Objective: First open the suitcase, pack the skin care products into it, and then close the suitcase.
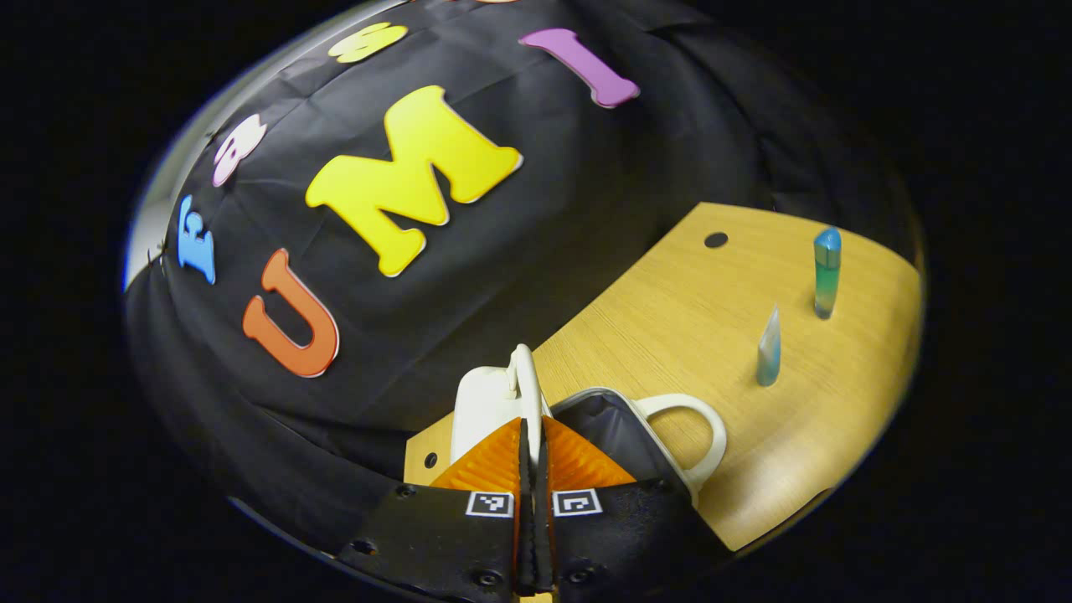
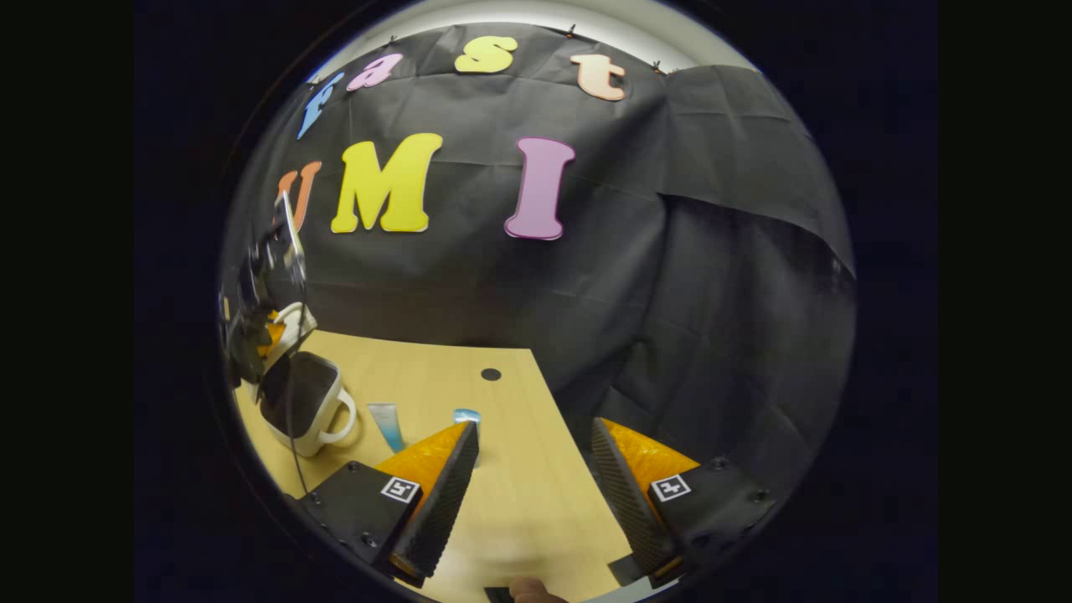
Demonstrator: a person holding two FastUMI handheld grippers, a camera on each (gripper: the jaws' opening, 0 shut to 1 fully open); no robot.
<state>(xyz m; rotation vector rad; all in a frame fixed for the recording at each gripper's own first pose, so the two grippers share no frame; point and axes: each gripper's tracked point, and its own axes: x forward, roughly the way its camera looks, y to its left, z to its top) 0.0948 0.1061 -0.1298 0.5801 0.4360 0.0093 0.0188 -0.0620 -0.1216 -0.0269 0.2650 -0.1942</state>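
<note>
Left gripper point(image 1: 531, 435) pinched together on the thin edge of the suitcase lid point(image 1: 494, 402), lid lifted, suitcase point(image 1: 624, 435) open just right of its tips. Right gripper point(image 2: 532, 469) spread apart, holding nothing, over the table point(image 2: 519, 511). Tube point(image 1: 769, 347) and bottle point(image 1: 827, 272) stand well ahead-right of the left tips. Risk: narrow bite slips, lid drops; upright products tip if nudged.

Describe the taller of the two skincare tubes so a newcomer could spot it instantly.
On the wooden table, look past the open white suitcase toward the far side. Two tubes stand upright there, apart; the taller tube is farther back, with a rounded blue cap fading to green, unlike the shorter tube, which is pale blue and wedge-shaped.
</note>
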